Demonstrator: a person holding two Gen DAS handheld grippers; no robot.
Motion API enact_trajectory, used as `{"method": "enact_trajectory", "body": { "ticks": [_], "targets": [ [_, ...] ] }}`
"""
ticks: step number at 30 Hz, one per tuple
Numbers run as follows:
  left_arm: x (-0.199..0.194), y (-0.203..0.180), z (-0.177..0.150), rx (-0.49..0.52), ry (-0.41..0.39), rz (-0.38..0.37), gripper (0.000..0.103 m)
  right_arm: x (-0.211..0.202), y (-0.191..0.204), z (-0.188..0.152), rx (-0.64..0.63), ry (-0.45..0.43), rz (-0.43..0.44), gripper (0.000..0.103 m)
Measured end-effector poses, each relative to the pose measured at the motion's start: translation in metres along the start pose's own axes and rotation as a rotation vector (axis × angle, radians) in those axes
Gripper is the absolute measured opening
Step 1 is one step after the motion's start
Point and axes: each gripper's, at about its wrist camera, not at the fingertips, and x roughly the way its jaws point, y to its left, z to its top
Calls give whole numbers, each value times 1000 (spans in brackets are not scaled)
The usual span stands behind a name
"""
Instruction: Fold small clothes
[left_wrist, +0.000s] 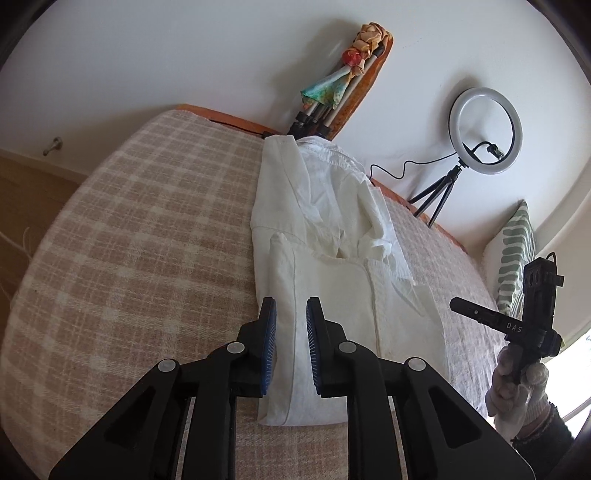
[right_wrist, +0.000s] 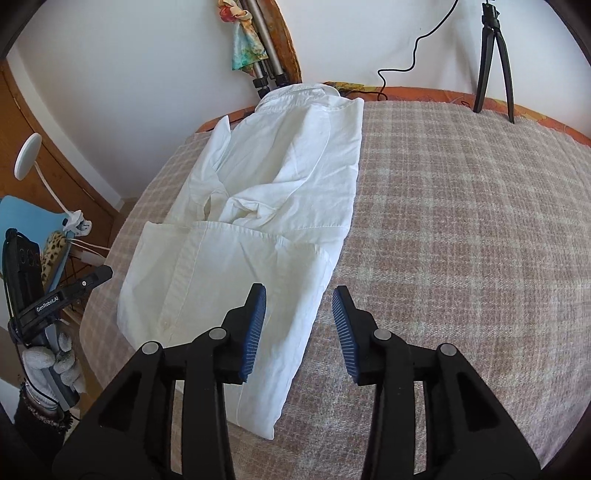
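On a bed covered with a beige checked blanket (right_wrist: 461, 221) lies a white shirt (right_wrist: 258, 206), its collar at the far end near the wall and its hem toward the viewer. Both sides are already folded inward, making a long narrow strip, with some loose bunched cloth near the middle.

From the left wrist view, the left gripper (left_wrist: 291, 332) hangs over the near left edge of the shirt, its blue-padded jaws a narrow gap apart and holding nothing. From the right wrist view, the right gripper (right_wrist: 299, 317) sits over the near right edge, jaws spread wide and also empty; one pad is above the cloth, the other above bare blanket. Whether either tool touches the fabric cannot be told.

A ring light (left_wrist: 484, 130) on a small tripod stands at the far edge of the bed, beside a striped pillow (left_wrist: 515, 254).

The likely step in hand is gripping the hem corners to fold the strip lengthwise toward the collar. To do it well, each gripper should pinch all layers at its corner, lift evenly together, and carry the hem forward without dragging the tucked sides open. Smoothing the bunched middle first would help the fold lie flat.
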Motion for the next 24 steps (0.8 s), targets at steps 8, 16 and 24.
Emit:
{"method": "enact_trajectory", "body": {
  "ticks": [8, 16, 24],
  "targets": [
    [11, 0, 74, 96, -60, 37, 43, 7, -14, 61, 4, -63, -7, 41],
    [94, -3, 124, 213, 19, 107, 43, 52, -55, 120, 67, -65, 0, 41],
    [183, -17, 125, 385, 123, 190, 43, 111, -82, 137, 106, -8, -7, 41]
  ]
}}
